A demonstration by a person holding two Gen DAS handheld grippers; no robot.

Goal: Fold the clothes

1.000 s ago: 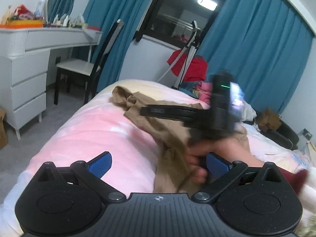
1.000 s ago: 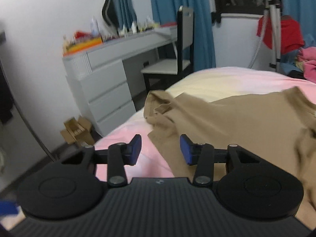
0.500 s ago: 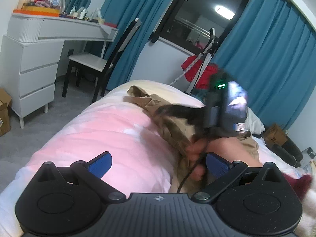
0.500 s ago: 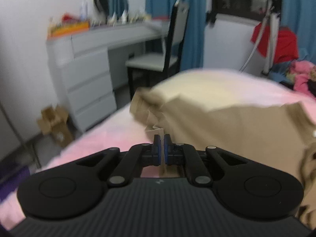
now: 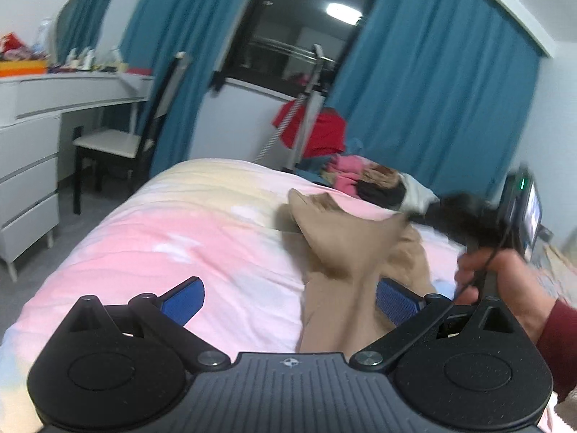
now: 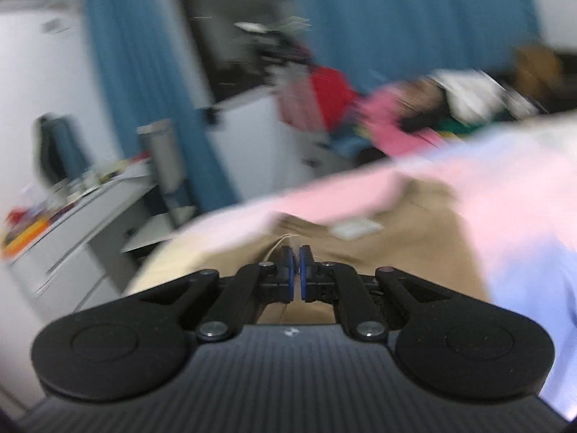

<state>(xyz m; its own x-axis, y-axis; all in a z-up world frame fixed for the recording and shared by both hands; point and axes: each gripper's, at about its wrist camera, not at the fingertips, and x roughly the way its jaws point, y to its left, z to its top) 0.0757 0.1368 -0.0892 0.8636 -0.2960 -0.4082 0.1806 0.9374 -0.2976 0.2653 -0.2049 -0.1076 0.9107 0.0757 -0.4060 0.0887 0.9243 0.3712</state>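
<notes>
A tan garment (image 5: 353, 252) lies on the pink bed cover (image 5: 180, 238), one part lifted and carried over to the right. My left gripper (image 5: 288, 297) is open and empty, low over the bed, with the garment's lower part between its blue pads. My right gripper (image 6: 295, 276) is shut on the tan garment (image 6: 396, 252) and holds its edge up; this view is blurred. In the left wrist view the right gripper (image 5: 468, 216) shows blurred at the right, held by a hand.
A white dresser (image 5: 29, 151) and a black chair (image 5: 122, 137) stand left of the bed. A heap of clothes (image 5: 360, 176) lies at the bed's far end, before blue curtains (image 5: 425, 90) and a dark window.
My right gripper closed on the tan garment's left edge, then swept it up and over to the right. The garment now lies folded toward the right. My left gripper stayed open.
</notes>
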